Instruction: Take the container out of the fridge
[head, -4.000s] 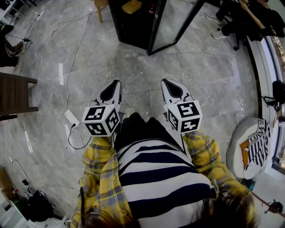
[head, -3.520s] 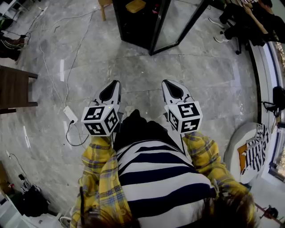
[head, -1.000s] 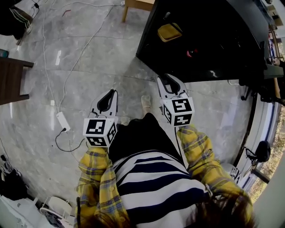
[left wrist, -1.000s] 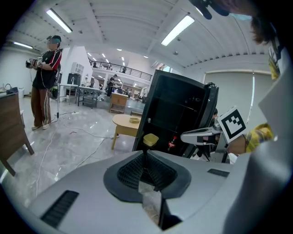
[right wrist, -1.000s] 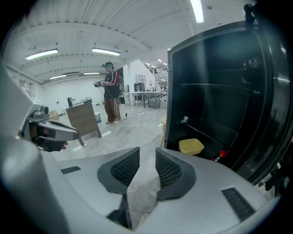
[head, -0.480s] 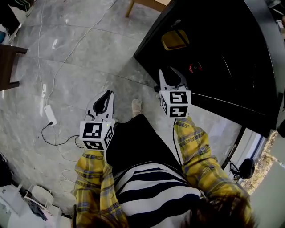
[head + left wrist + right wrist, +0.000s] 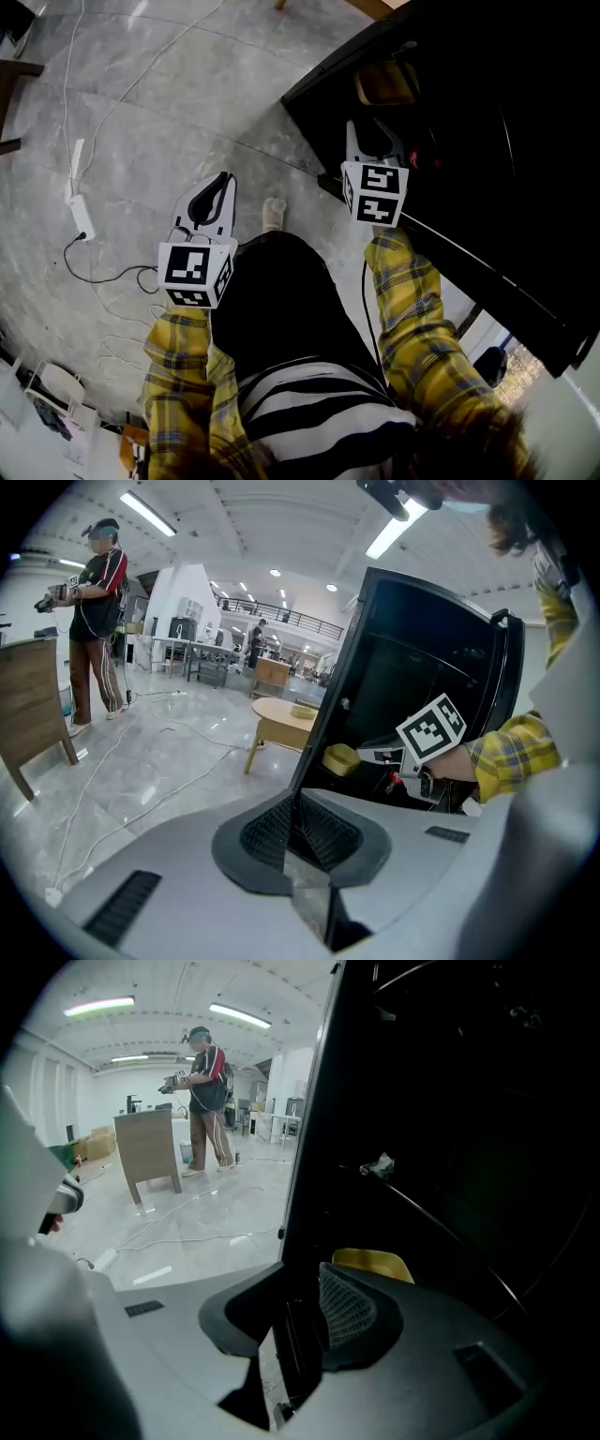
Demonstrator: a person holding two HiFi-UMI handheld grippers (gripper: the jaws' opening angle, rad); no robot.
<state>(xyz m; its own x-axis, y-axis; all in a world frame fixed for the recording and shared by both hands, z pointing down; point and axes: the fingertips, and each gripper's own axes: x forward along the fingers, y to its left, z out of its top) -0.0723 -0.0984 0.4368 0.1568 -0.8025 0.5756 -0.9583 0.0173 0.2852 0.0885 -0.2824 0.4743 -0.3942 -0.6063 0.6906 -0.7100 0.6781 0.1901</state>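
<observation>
You have stepped closer since a moment ago, so the black fridge [image 7: 506, 141] now fills more of the head view, and your right arm has reached further toward it. Your left gripper [image 7: 216, 190], with its black-and-white square marker cube, hangs over the grey floor [image 7: 141, 112], its jaws closed on nothing. Your right gripper [image 7: 372, 142] is at the open fridge front, jaws closed and empty too, and the yellow container [image 7: 384, 82] sits inside just past their tips.

Head view steeply down; both gripper views level, near the shared fridge [image 7: 506, 112] [image 7: 422, 667] [image 7: 450, 1147].
</observation>
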